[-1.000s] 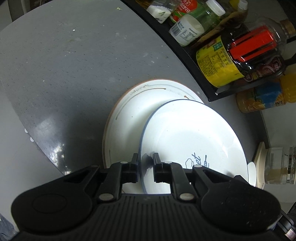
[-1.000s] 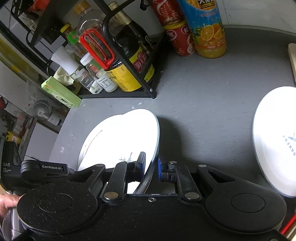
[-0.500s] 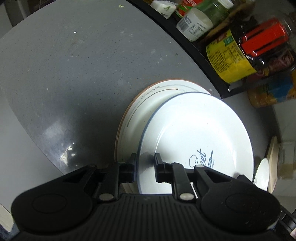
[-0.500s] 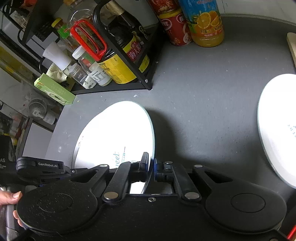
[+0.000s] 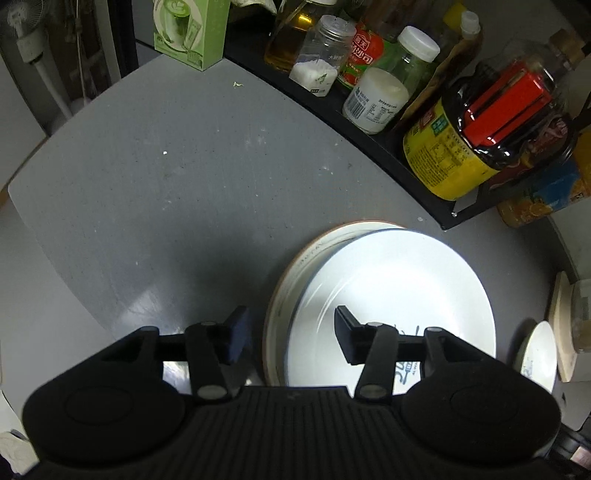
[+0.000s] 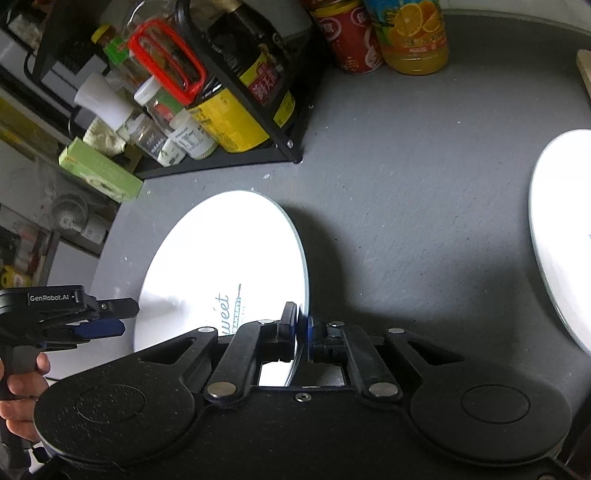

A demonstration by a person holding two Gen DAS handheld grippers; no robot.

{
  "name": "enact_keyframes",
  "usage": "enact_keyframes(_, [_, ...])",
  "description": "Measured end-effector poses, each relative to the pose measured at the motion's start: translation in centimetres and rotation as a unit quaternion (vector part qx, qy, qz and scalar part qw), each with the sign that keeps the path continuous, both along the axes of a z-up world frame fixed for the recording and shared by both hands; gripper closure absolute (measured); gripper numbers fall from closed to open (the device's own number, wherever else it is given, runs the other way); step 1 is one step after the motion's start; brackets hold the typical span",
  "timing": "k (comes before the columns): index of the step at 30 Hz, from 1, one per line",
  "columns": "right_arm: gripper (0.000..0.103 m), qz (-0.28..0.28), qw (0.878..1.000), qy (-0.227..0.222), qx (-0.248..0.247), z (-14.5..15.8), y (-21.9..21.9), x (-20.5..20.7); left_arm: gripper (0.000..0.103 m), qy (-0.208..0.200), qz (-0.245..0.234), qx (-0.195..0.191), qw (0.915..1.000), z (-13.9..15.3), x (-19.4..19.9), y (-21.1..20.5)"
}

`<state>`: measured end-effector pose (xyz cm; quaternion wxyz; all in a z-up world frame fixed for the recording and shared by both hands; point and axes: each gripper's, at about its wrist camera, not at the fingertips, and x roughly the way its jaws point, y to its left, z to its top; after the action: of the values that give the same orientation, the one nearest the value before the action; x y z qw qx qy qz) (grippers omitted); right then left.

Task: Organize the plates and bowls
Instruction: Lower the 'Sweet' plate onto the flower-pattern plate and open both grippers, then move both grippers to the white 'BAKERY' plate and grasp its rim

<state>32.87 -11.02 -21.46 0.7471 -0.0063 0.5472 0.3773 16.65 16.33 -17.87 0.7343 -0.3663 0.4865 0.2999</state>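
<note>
A white blue-rimmed plate [image 5: 395,291] lies on top of a larger brown-rimmed plate [image 5: 291,269] on the grey counter. My left gripper [image 5: 291,332] hangs above the near-left edge of both plates. Its jaws are opening and its pads touch nothing. In the right wrist view, my right gripper [image 6: 303,334] is shut on the near rim of the blue-rimmed plate [image 6: 229,258], which reads "sweet". The left gripper [image 6: 99,317] appears there at the left, held by a hand [image 6: 22,384]. Another white plate [image 6: 561,236] lies at the right edge.
A black rack [image 5: 369,136] with jars, bottles and a big yellow-labelled bottle [image 5: 476,140] borders the counter behind the plates. A red can [image 6: 347,40] and an orange juice bottle [image 6: 413,37] stand past the rack. A green box [image 5: 188,33] sits at the counter's far corner.
My left gripper let go of the blue-rimmed plate's rim, opened and rose. The right gripper closed on the plate's opposite rim, and the plate settled over the larger one.
</note>
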Motion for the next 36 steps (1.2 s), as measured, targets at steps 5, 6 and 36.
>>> enact_keyframes(5, [0.095,0.002,1.000,0.002,-0.007,-0.3,0.4,-0.1,0.054,0.018,0.011,-0.025,0.9995,-1.5,-0.4,0.3])
enact_keyframes(6, [0.095,0.002,1.000,0.003,-0.008,-0.4,0.5,-0.1,0.054,0.022,0.012,-0.024,0.9994,-1.8,-0.4,0.3])
enact_keyframes(36, [0.038,-0.029,0.998,-0.043,0.025,5.5,-3.5,0.3,0.044,-0.002,-0.040,0.038,0.9985,3.0,3.1,-2.6])
